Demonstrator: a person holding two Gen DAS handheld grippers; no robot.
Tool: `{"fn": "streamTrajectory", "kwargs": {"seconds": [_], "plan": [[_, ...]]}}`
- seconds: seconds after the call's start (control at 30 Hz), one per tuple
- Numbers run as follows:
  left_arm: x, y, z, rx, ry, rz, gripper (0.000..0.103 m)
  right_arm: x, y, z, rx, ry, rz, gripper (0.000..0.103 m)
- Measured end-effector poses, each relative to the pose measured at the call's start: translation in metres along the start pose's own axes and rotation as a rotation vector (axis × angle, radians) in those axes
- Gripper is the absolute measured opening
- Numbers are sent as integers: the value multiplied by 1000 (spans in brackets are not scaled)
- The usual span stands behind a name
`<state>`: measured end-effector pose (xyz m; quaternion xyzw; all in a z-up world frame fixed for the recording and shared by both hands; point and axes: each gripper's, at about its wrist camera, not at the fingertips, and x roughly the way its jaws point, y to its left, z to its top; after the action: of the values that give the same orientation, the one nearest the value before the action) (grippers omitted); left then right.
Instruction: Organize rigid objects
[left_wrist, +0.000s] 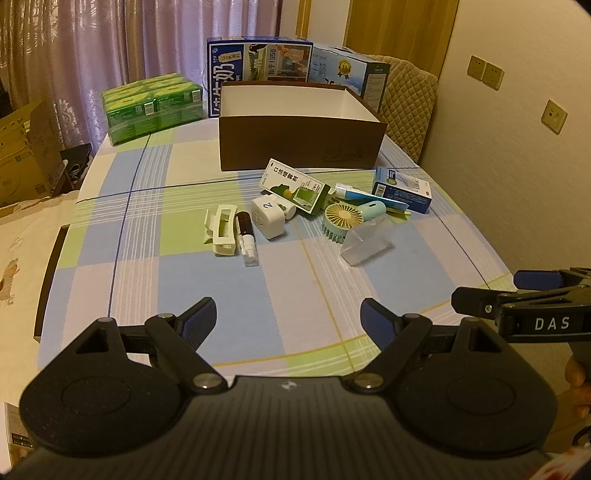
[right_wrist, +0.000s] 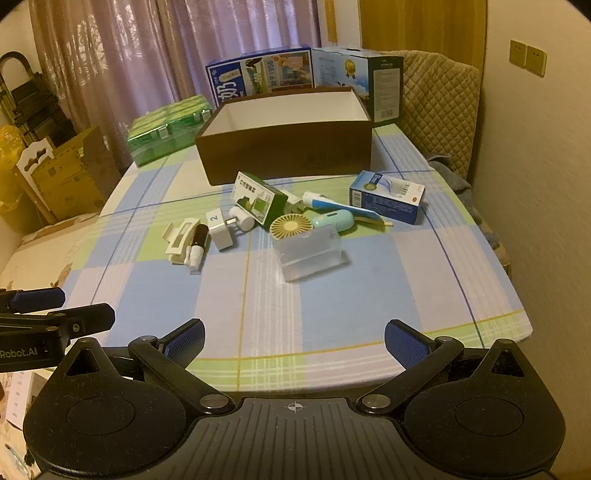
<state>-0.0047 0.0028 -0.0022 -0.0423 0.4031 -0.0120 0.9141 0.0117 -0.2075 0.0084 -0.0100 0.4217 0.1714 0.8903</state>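
- Left tongs (left_wrist: 288, 321) and right tongs (right_wrist: 294, 345) both gape wide and hold nothing, side by side above the near edge of the table (right_wrist: 424, 295).
- Bare checked cloth lies between them and the clutter.
- Mid-table cluster: white clip (left_wrist: 223, 230), spray bottle (left_wrist: 246, 236), white adapter (left_wrist: 269, 218), green box (left_wrist: 295, 185), fan (left_wrist: 341, 219), clear stand (left_wrist: 365, 242), blue box (left_wrist: 404, 188).
- Behind it, an open brown box (left_wrist: 299, 142), near the far edge.

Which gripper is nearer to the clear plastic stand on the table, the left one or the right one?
Right, by a small margin. The right gripper faces the clear plastic stand almost straight ahead. The left gripper has the stand ahead and off to its right. Both hang open, short of it.
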Motion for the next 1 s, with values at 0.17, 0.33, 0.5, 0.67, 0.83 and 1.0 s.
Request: {"fn": "streamTrajectory", "kwargs": {"seconds": [0.17, 0.33, 0.5, 0.67, 0.83, 1.0], "plan": [[-1, 1, 0, -1, 0, -2, 83, 1, 0, 0, 0, 0, -1, 101], [-2, 2, 0, 1, -1, -3, 83, 1, 2, 0, 1, -2, -5, 101], [-2, 1, 1, 2, 0, -4, 83, 2, 2, 1, 1, -2, -6, 101], [-2, 1, 1, 2, 1, -3, 83, 2, 2, 1, 1, -2, -6, 101], [-2, 1, 2, 1, 1, -3, 83, 2, 2, 1, 1, -3, -5, 101], [-2, 1, 2, 1, 2, -4, 83, 2, 2, 1, 1, -2, -6, 101]]}}
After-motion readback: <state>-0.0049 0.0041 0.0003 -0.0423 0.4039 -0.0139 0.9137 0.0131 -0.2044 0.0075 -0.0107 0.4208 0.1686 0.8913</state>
